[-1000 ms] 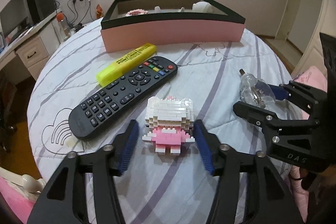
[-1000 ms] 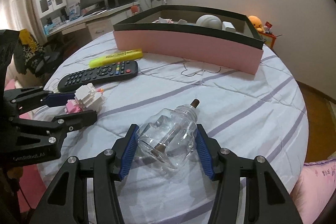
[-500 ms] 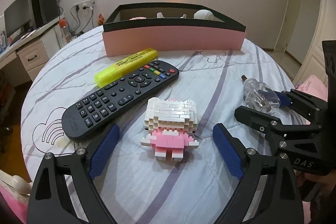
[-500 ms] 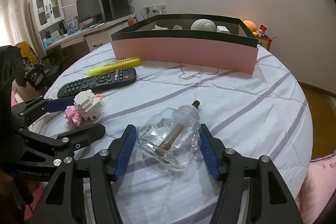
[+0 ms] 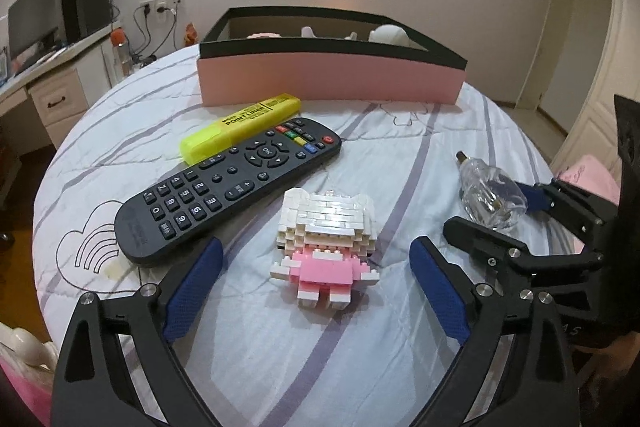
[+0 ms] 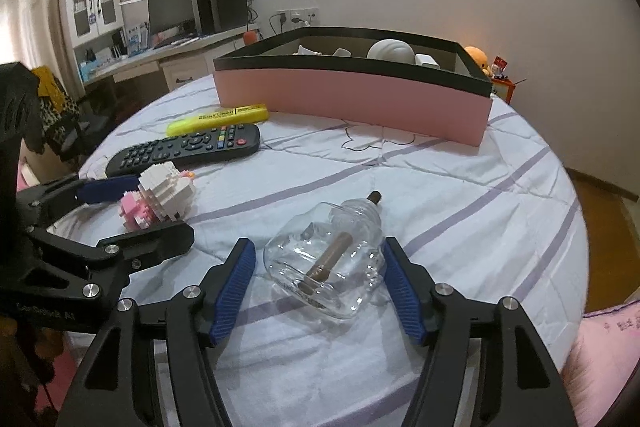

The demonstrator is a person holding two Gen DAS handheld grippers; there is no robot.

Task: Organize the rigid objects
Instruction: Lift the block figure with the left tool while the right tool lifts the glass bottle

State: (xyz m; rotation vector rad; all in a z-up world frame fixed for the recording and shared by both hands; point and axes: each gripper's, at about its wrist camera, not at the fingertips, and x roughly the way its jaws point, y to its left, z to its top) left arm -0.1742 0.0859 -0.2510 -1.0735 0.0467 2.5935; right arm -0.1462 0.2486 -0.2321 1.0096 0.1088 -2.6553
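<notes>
A round tabletop point(image 5: 132, 107) covered with a white cloth with lilac stripes holds several small things. Near the front lies a toy figure built of small white and pink plastic bricks point(image 5: 326, 241), flat on its back. The left gripper point(image 5: 316, 287) straddles it, and its blue-padded fingers point(image 5: 192, 287) have just been opening – now they stand wide, clear of the figure on both sides, which rests on the cloth between them.

To the figure's right, a clear glass bottle with a brown stopper point(image 6: 330, 253) lies on its side. The right gripper point(image 6: 318, 285) frames it; its fingers point(image 6: 234, 285) have also just been opening, and a narrow gap shows on each side, so the bottle is released and lies on the cloth.

Just behind the figure lies a long black remote control point(image 5: 228, 187), set diagonally. A yellow highlighter pen point(image 5: 240, 131) lies touching the remote's far side. Further back stands a large shallow box with pink walls and a black rim point(image 5: 332, 83) – a few pale objects show inside, too hidden to identify.
</notes>
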